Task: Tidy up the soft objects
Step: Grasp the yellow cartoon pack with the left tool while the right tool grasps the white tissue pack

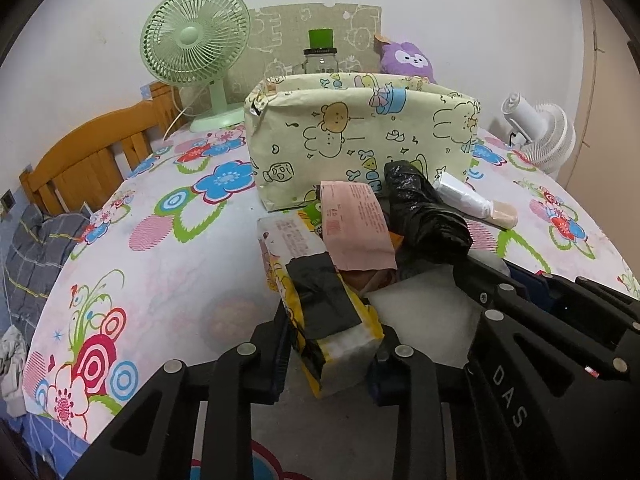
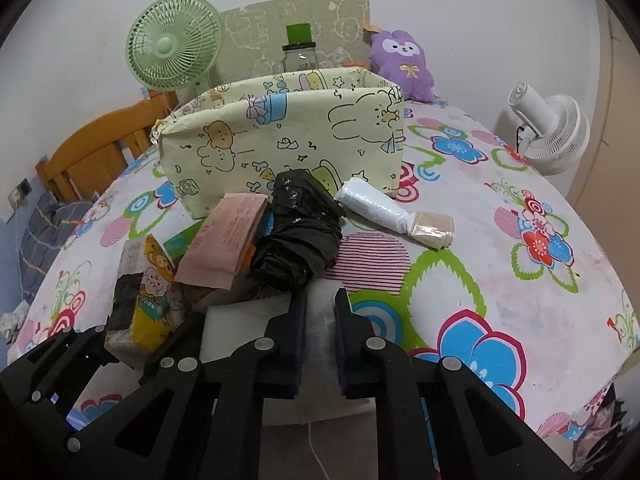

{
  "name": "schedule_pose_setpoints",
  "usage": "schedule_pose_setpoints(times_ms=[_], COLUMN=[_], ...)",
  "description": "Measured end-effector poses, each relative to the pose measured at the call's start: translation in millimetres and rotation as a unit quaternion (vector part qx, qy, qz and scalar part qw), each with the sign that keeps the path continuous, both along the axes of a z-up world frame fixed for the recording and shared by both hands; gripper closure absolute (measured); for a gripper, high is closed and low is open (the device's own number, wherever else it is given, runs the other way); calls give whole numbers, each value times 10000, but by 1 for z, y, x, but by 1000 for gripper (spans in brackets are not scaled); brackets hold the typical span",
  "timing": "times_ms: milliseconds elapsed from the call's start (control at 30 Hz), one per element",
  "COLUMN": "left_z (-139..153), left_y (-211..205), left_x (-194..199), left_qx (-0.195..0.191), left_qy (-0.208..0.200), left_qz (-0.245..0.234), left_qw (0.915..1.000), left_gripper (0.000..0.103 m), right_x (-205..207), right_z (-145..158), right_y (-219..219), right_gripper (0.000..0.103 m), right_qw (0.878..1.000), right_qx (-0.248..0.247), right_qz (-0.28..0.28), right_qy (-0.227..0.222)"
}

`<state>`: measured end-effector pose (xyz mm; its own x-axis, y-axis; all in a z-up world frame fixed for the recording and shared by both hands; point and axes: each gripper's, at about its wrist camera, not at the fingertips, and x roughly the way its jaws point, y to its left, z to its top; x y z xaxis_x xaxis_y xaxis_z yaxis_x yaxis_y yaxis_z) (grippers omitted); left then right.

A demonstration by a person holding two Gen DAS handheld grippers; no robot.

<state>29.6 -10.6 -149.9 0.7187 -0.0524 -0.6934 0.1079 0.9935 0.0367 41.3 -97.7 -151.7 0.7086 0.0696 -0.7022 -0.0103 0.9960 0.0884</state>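
A yellow cartoon-printed tissue pack (image 1: pixel 332 320) with black tape lies on the flowered bed sheet. My left gripper (image 1: pixel 332 354) is shut on its near end. Beside it sits a white soft pad (image 2: pixel 236 328), and my right gripper (image 2: pixel 321 320) is shut on a pinch of it. Just beyond lie a pink packet (image 2: pixel 228 236), a crumpled black plastic bundle (image 2: pixel 300 228) and a white roll with a beige end (image 2: pixel 380 208). A pale yellow fabric box (image 2: pixel 280 140) with cartoon animals stands open-topped behind them. The right gripper's black frame (image 1: pixel 520 320) shows at the right of the left wrist view.
At the back stand a green desk fan (image 1: pixel 196 48), a glass jar with a green top (image 1: pixel 320 60) and a purple plush toy (image 2: pixel 400 64). A white fan (image 2: pixel 548 132) is at the right edge, and a wooden headboard (image 1: pixel 88 156) at the left.
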Motion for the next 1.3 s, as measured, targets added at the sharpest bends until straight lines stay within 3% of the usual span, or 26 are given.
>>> schedule_pose_setpoints(times_ms=[600, 1300], left_z=[37, 95], left_y=[-1, -6], left_x=[-7, -7], left_qx=[-173, -197], left_qy=[-341, -844], left_qz=[18, 65], left_qw=[9993, 9962], left_gripper=[84, 84], right_x=[-12, -16], right_z=[39, 101], right_y=[-2, -7], right_gripper=[93, 93], right_qw=[9989, 9942], right_qx=[-14, -21], right_qz=[-61, -88], right_qy=[-456, -1076])
